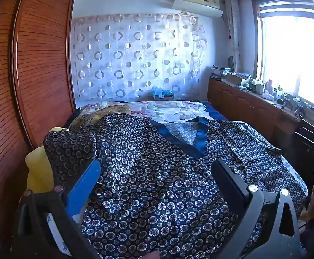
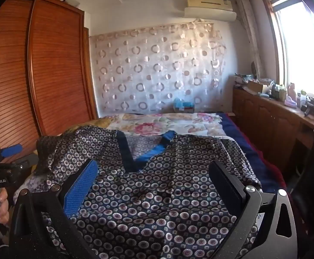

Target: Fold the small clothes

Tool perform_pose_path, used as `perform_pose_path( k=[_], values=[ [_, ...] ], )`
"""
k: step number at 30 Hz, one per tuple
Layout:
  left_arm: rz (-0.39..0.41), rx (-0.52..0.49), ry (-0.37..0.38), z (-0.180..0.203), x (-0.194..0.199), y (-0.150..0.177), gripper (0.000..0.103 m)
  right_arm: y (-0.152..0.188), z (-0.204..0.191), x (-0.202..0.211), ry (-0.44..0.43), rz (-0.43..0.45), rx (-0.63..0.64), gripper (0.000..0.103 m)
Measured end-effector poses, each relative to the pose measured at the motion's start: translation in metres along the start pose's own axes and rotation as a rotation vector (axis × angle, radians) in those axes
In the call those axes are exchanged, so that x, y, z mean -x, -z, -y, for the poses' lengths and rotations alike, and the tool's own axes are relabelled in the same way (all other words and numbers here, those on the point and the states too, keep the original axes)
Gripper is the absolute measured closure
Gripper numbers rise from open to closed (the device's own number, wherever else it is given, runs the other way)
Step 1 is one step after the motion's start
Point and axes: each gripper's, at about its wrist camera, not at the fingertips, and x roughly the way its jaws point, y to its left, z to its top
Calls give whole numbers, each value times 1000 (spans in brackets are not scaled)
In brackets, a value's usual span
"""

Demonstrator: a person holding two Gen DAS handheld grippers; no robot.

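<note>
Patterned top (image 1: 157, 183) lies spread front-up on the bed (image 1: 178, 110), dark blue V-neck trim pointing back toward the near edge, sleeves out to either side. One sleeve is rumpled over a yellow pillow (image 1: 38, 170) by the wardrobe (image 1: 38, 64).

Left gripper (image 1: 157, 172) hovers over the body of the top, jaws wide apart, nothing between the pads. Right gripper (image 2: 154, 177) the same: spread wide, empty, aimed at the chest below the neckline.

Step, as judged: the start of the fold; garment laid out, no fold made yet. Cloth is wrinkled through the middle. Next move likely calls for pinching a sleeve or side edge with each gripper and carrying it across the centre.

Containers: a small box (image 2: 184, 106) sits at the head of the bed; contents unclear.
</note>
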Motion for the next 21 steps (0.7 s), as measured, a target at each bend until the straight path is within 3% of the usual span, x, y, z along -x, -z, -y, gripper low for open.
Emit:
perform_pose_path(
  k=[2,21],
  values=[
    [2,33,10,-4,0,0,0,0,0,0,1,-4,1,0],
    [27,-12,-10,5,12,-3,0,-5,-6,1,-8,8,4,0]
  ],
)
